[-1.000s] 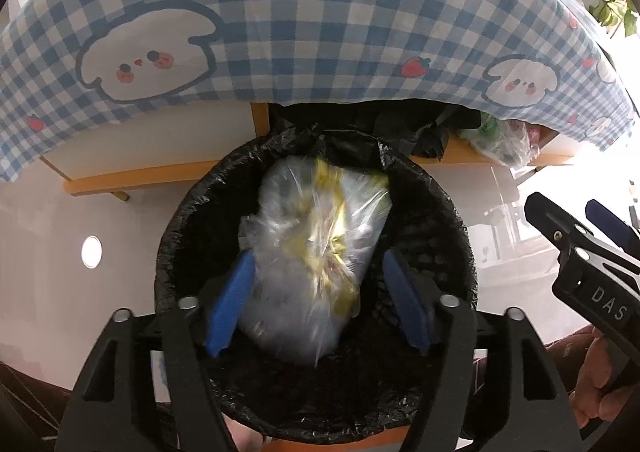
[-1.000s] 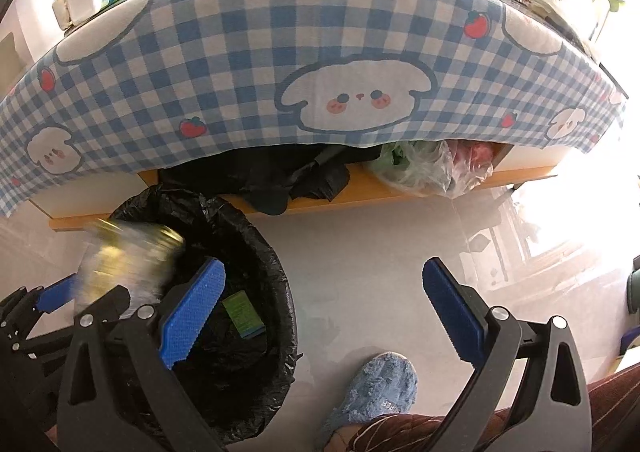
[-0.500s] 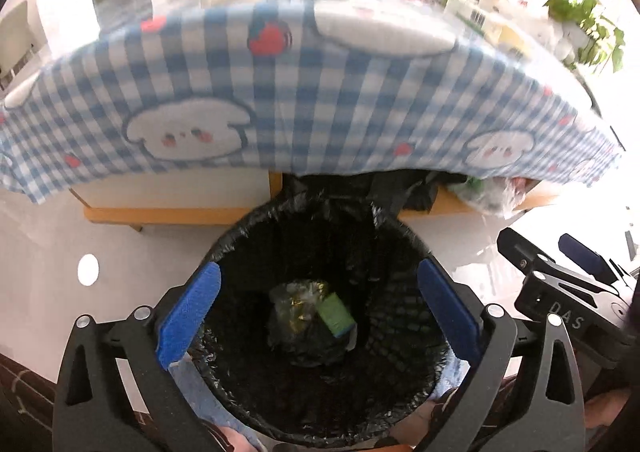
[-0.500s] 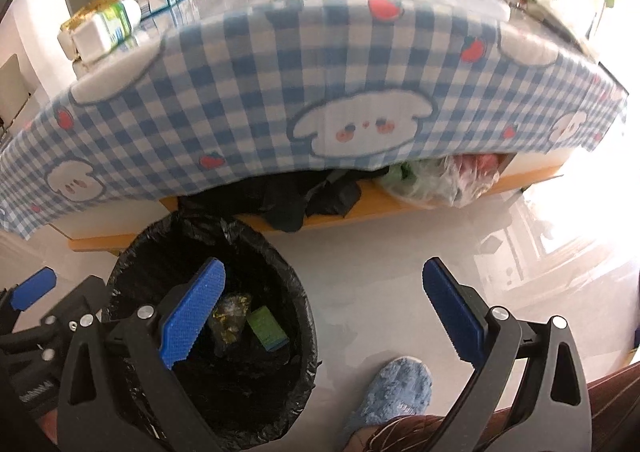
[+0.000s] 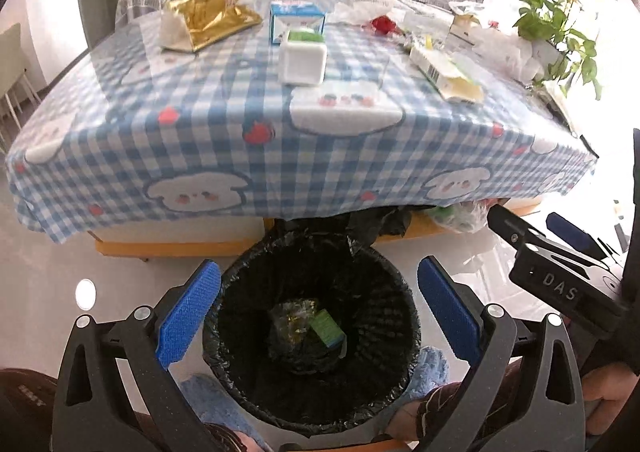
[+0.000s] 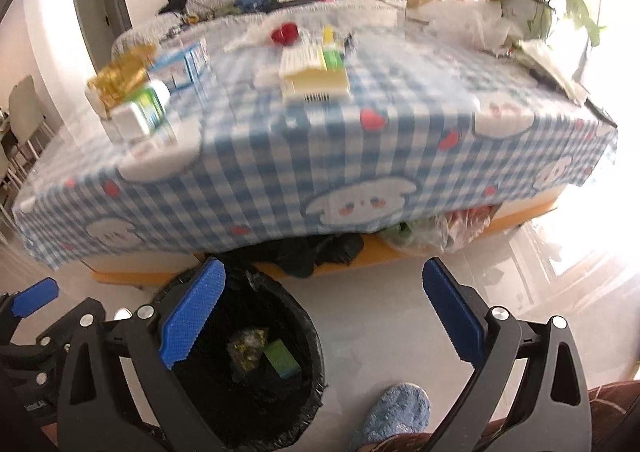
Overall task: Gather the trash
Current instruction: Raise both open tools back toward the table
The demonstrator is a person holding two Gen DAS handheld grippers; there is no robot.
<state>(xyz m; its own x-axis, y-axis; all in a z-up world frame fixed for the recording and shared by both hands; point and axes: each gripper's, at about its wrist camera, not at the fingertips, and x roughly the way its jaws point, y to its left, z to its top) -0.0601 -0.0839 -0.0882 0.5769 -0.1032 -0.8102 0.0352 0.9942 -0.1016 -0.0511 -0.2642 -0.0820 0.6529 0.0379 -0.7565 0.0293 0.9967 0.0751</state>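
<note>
Left tool (image 5: 318, 310) and right tool (image 6: 324, 310) both spread wide and empty above the black-lined bin (image 5: 312, 404), clear wrapper bag (image 5: 292, 322) at its bottom, beside the surface's (image 5: 280, 156) near edge.

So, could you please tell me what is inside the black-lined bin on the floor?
Inside the bin lie a crumpled clear bag with yellow bits and a small green packet. Anything beneath them is hidden.

Table top (image 6: 360, 100) motion-blurred in right view; slipper (image 6: 394, 414) cut by gripper arm.
</note>
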